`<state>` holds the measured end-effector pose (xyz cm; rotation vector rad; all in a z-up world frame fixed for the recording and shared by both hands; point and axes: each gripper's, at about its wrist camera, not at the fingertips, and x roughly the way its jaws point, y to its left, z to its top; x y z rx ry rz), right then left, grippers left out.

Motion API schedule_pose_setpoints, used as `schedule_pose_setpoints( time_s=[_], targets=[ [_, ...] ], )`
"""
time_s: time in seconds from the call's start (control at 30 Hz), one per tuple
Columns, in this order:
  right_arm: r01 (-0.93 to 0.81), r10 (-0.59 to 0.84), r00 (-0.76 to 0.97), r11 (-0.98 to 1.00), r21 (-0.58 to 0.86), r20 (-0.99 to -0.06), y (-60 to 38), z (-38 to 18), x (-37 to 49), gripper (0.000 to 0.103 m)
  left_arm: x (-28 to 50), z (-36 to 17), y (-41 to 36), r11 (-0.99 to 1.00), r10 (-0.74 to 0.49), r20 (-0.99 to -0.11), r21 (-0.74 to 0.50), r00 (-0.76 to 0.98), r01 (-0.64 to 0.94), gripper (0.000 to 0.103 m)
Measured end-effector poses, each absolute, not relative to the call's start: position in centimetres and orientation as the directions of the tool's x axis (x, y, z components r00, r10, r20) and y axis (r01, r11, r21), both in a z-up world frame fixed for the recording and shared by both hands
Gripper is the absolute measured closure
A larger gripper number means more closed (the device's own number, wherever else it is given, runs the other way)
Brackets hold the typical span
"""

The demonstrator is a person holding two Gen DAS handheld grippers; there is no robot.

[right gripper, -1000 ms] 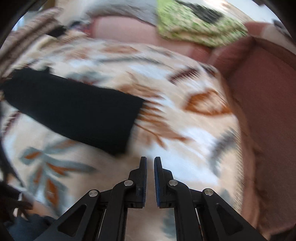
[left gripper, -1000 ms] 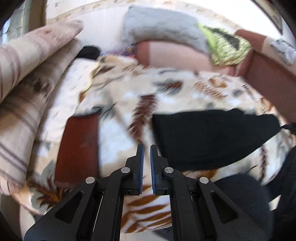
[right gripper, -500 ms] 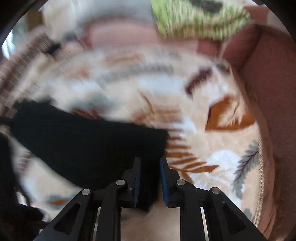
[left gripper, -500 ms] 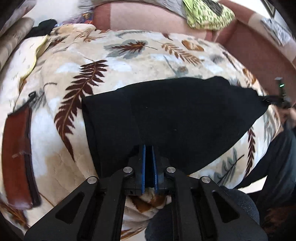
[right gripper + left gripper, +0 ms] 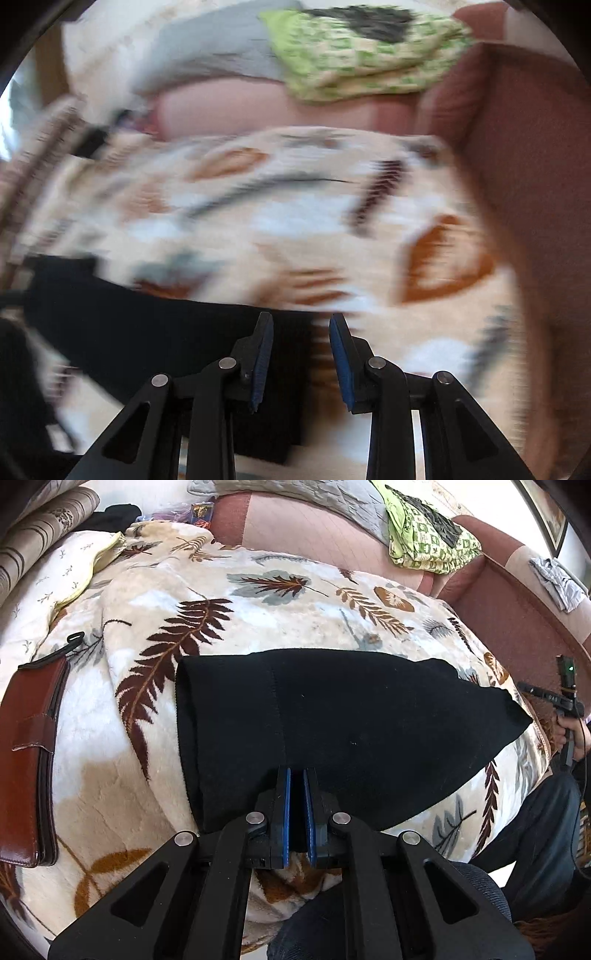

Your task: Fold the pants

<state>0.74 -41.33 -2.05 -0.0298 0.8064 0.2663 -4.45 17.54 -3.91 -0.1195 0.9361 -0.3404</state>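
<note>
Left tool (image 5: pixel 297 775) pinching pants (image 5: pixel 351 731) near edge; right tool (image 5: pixel 301 321) spread over end

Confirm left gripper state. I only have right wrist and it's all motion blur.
Observer: The left gripper is shut on the near edge of the black pants. Black cloth shows between its pads.
Operator: Pants flat or bunched?
Observer: Flat on the leaf-print blanket, narrowing to a point on the right of the left wrist view.
Operator: Anything else near them on that side?
Observer: A brown leather wallet lies on the blanket to the left of the pants, not touching them.
</note>
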Motion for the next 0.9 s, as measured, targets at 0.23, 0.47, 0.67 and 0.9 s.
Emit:
schedule_pose_setpoints(
  time_s=[0.23,0.47,0.67,0.9],
  targets=[
    [-0.249,0.163,0.59,0.968,0.014,-0.79,-37.6,-7.2,4.8,0.067,-4.7,-3.7,17.2,0.948,-0.311,-0.781,-0.212,0.542,0.239,0.096],
    [-0.256,0.185,0.702,0.967,-0.001,-0.688,-34.8,-2.6,1.3,0.067,-5.5,-3.7,17.4,0.939,-0.329,-0.782,-0.211,0.53,0.271,0.095],
    [-0.551,0.491,0.641,0.83,0.093,-0.59,-18.9,-0.3,-4.4,0.067,-5.8,-4.0,18.5,0.923,-0.382,-0.77,-0.293,0.512,0.248,0.095],
    [-0.621,0.319,0.654,0.745,-0.245,-0.686,-7.3,-9.1,-8.6,0.067,-7.0,-1.6,20.2,0.898,-0.437,-0.713,-0.383,0.548,0.218,0.095]
  ],
)
